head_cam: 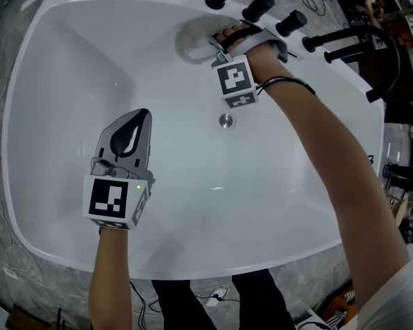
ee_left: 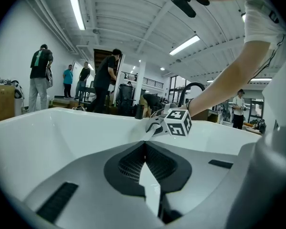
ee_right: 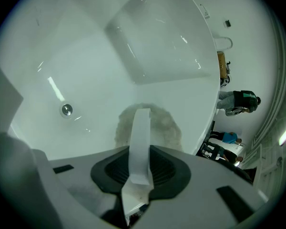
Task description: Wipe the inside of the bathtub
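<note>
Head view: white tub [head_cam: 62, 81] fills the frame. Right tool [head_cam: 217, 41] is at the far wall, just below three black knobs [head_cam: 260, 7]. Its jaws pinch the white strap [ee_right: 139, 137] of a round grey pad [head_cam: 191, 38], and the pad lies flat against the tub wall. Left tool [head_cam: 142, 115] is in the near-left of the basin, jaws pressed together with nothing between them; contact with the tub floor is unclear. Drain [head_cam: 225, 120] sits between the two tools. Left gripper view: people [ee_left: 40, 78] stand beyond the tub's rim.
</note>
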`<state>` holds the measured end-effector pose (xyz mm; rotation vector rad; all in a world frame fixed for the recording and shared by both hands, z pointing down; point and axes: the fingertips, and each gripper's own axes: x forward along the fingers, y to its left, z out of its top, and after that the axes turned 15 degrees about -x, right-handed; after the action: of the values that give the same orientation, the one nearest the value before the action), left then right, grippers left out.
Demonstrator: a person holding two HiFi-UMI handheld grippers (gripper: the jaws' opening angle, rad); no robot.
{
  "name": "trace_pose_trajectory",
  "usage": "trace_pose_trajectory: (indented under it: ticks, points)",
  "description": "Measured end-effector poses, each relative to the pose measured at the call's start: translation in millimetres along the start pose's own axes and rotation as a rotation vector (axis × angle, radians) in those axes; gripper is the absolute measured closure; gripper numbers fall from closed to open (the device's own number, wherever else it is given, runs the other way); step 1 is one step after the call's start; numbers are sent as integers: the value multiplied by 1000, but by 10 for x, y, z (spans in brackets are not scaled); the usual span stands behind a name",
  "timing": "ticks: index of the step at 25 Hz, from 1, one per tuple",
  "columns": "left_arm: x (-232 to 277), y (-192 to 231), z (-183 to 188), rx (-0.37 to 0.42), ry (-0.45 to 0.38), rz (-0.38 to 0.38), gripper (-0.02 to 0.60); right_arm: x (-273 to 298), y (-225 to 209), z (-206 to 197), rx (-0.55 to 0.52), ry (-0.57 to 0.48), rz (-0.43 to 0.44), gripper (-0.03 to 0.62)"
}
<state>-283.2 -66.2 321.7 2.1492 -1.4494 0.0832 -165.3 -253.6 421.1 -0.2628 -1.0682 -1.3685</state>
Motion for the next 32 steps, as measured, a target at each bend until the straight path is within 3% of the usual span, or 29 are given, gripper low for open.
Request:
trace_pose_trajectory:
  ticks: [13, 19, 32]
  points:
    - [386, -659, -106, 37, 24, -43, 571, -195, 927, -490, 35, 35, 24, 499]
    - [630, -1308, -218, 54, 35, -77, 571, -397, 1533, -782, 66, 46, 42, 499]
    - [981, -1933, -396, 79, 61, -121, 571, -549, 2324, -1149, 105, 74, 66, 499]
